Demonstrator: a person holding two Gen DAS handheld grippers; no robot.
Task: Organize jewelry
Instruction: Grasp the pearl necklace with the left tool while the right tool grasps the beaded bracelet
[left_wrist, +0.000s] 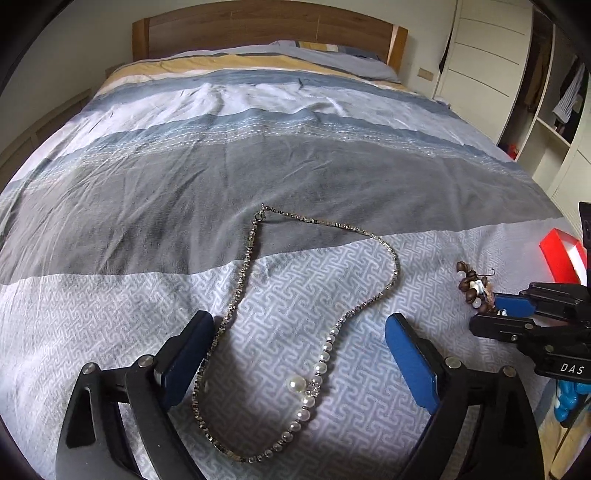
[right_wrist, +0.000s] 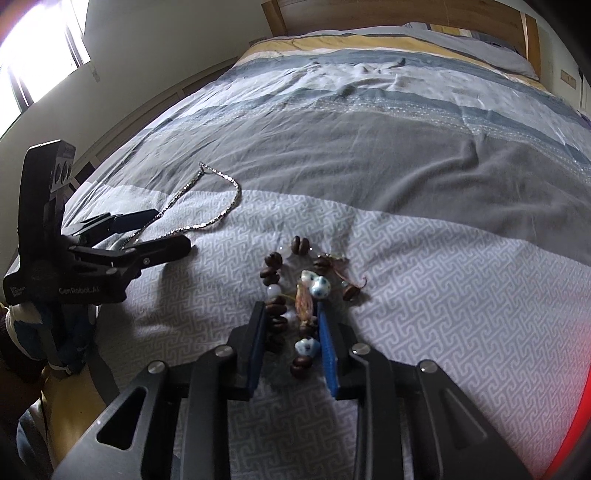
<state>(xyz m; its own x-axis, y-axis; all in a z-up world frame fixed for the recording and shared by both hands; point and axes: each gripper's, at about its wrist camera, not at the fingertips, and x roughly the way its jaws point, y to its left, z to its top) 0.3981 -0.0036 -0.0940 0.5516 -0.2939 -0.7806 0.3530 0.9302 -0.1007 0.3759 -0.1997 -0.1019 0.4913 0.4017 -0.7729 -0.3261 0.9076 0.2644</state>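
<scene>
A long silver chain necklace with a run of pearls (left_wrist: 317, 369) lies in a loop on the bedspread; it also shows in the right wrist view (right_wrist: 221, 210). My left gripper (left_wrist: 299, 336) is open, its blue pads on either side of the loop's near part, just above the cover. A brown bead bracelet with white and blue beads (right_wrist: 295, 295) lies to the right; it shows in the left wrist view (left_wrist: 471, 282). My right gripper (right_wrist: 291, 310) is closed around its near beads, jaws narrow.
The striped blue, grey and yellow bedspread (left_wrist: 295, 147) covers the bed up to a wooden headboard (left_wrist: 269, 26). A red box (left_wrist: 561, 254) sits at the bed's right edge. White wardrobe shelves (left_wrist: 546, 92) stand to the right.
</scene>
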